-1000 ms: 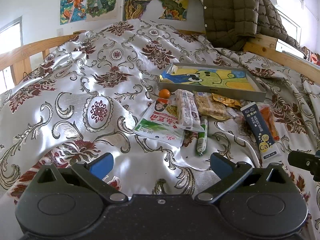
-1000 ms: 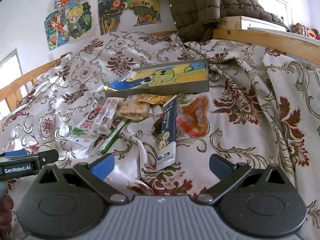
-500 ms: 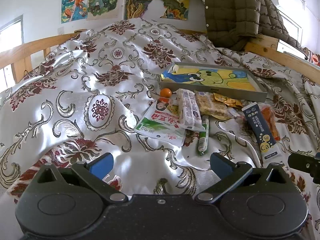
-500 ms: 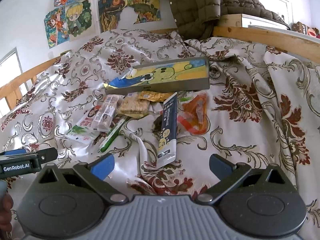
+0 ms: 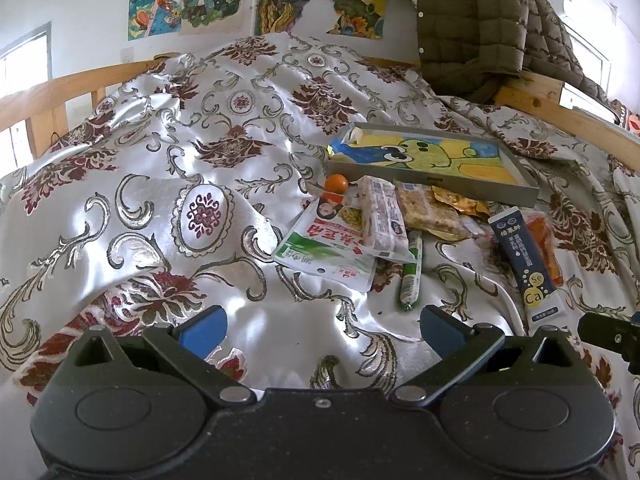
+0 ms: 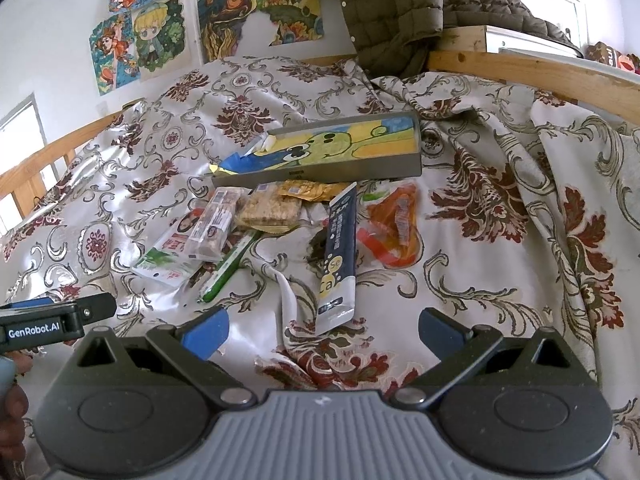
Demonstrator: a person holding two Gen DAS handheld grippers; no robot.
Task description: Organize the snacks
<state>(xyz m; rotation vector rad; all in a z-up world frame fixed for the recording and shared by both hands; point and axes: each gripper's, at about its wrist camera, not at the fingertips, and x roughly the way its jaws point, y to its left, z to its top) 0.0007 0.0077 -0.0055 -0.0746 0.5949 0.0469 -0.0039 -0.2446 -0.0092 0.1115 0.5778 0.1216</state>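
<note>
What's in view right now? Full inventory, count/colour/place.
tray: 1, grey, cartoon-drawing liner, behind the snacks
small orange ball: 1, orange, by the tray's left corner
flat pouch: 1, white, green and red, left end of the pile
clear-wrapped bar: 1, whitish, lying on the flat pouch
oat bar: 1, beige, mid-pile
gold wrapper: 1, yellow, against the tray
green stick: 1, green, nearest the left gripper
navy sachet: 1, navy and white
orange packet: 1, orange, rightmost
bedspread: 1, silver and maroon
jacket: 1, olive, on the rail
left gripper: open, empty
right gripper: open, empty
</note>
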